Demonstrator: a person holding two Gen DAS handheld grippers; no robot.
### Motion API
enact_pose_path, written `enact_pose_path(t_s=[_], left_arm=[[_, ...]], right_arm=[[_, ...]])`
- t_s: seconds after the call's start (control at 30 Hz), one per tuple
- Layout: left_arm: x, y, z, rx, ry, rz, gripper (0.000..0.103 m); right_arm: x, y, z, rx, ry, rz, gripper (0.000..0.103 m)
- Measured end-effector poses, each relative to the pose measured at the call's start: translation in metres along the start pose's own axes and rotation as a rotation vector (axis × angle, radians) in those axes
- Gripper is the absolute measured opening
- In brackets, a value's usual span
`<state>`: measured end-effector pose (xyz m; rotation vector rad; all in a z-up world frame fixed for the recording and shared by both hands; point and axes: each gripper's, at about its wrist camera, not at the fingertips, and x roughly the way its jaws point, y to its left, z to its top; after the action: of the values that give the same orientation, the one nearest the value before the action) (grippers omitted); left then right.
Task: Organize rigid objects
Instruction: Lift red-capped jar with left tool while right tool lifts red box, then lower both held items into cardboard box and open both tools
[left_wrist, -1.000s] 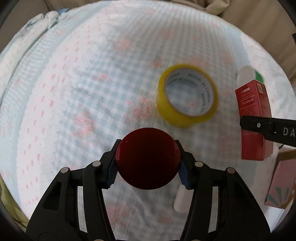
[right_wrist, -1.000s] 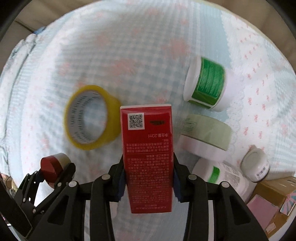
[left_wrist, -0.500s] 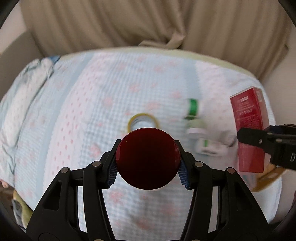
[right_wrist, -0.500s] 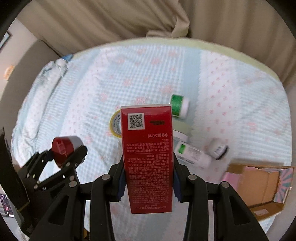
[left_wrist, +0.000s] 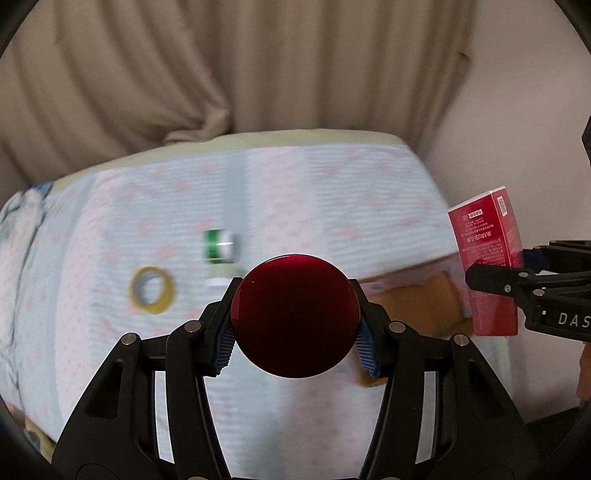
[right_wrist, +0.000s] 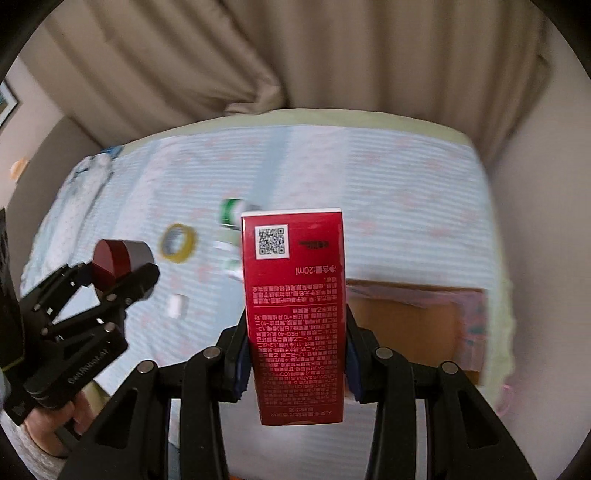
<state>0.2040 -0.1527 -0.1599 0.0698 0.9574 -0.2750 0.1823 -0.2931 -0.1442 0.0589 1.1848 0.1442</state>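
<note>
Left wrist view showed the left gripper (left_wrist: 295, 317) clamped on a red jar (left_wrist: 295, 315), the right gripper (right_wrist: 295, 365) on a red carton (right_wrist: 295, 314); both aloft. Tape (left_wrist: 152, 290) and bottles (left_wrist: 219, 251) remained on the bed (left_wrist: 332, 192), the box (right_wrist: 413, 317) apparently unfilled.

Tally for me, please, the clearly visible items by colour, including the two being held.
Red: 2, the round jar and the carton, both held.
Yellow: 1, the tape roll.
Green-labelled white: 1, the tub.
Brown: 1, the cardboard box.
Total: 5; a few pale items on the bed are too blurred to count.
</note>
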Motion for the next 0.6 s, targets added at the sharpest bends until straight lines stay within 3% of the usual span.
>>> enact_pose_path(t_s=[0.3,0.6], left_arm=[[0.055,-0.145,0.016,0.144,0.076,-0.122,0.05],[0.161,-0.205,0.007,0.2,0.248,-0.142,0.05]], right_arm=[[0.0,-0.138,-0.03,0.129,0.044,-0.096,0.038],[0.076,-0.222,-0.041,0.216,0.167,-0.091,0.038]])
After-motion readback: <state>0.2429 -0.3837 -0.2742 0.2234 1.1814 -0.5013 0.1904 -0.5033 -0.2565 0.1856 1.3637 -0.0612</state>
